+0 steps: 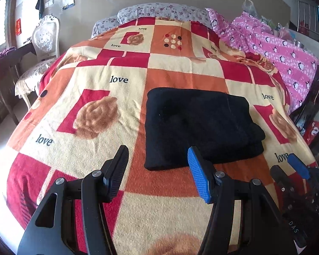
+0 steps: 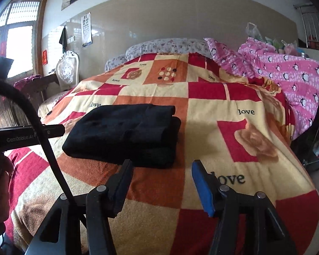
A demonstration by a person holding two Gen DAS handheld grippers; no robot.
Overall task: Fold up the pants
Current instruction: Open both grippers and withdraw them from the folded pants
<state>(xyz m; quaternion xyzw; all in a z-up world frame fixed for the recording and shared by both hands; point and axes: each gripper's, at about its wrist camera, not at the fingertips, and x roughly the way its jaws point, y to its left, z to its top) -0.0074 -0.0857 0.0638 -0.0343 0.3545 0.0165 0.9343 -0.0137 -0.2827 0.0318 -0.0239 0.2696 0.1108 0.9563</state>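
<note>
The black pants (image 1: 200,125) lie folded in a thick rectangle on the patterned blanket (image 1: 108,97). My left gripper (image 1: 158,155) is open and empty, hovering just short of the near edge of the pants. The right gripper (image 1: 287,165) shows at the right edge of the left wrist view. In the right wrist view the folded pants (image 2: 125,133) lie ahead and to the left. My right gripper (image 2: 161,167) is open and empty, near their front right corner and apart from them.
The blanket (image 2: 223,131) covers a bed. A pink penguin quilt (image 1: 287,55) is heaped at the back right, floral pillows (image 1: 159,10) at the head. A white chair (image 1: 42,42) stands left of the bed. The left gripper's body (image 2: 21,136) and a cable sit at left.
</note>
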